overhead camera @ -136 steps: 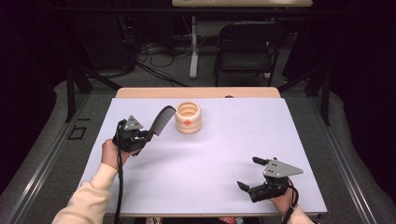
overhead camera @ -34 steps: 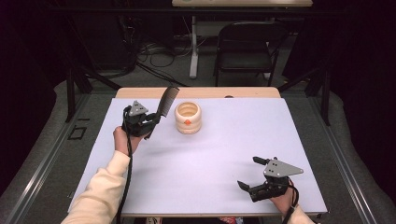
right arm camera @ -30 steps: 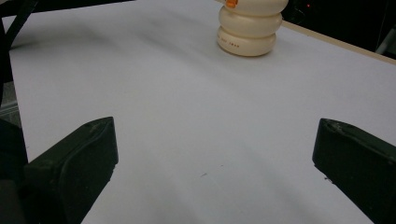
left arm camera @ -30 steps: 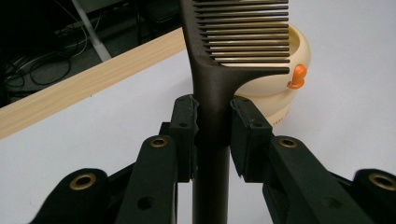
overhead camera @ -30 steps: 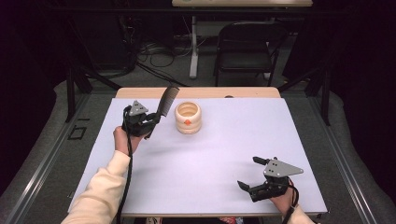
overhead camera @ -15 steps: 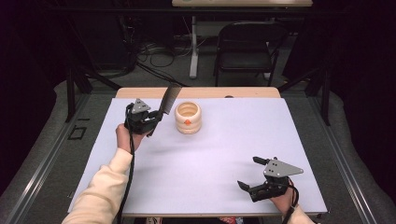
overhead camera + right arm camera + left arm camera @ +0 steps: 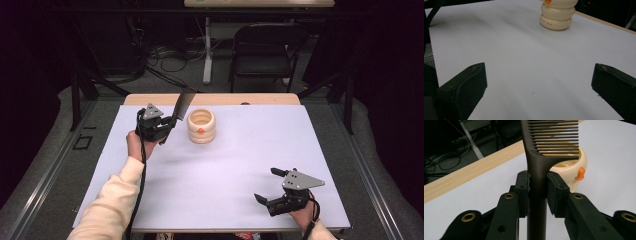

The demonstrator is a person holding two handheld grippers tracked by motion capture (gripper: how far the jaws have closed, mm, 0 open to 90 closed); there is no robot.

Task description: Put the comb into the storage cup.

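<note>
1. The left tool (image 7: 167,122) is clamping the handle of a dark brown plastic comb (image 7: 541,157), holding it above the white worktop (image 7: 225,165).
2. The comb's toothed end is rising just beside a cream ribbed cup with an orange knob (image 7: 201,126), ahead of that tool.
3. The right tool (image 7: 267,187) is resting with jaws wide apart, well away from the cup.

Bright, evenly lit white table (image 7: 320,140), dark surroundings, soft blurred close-ups.
</note>
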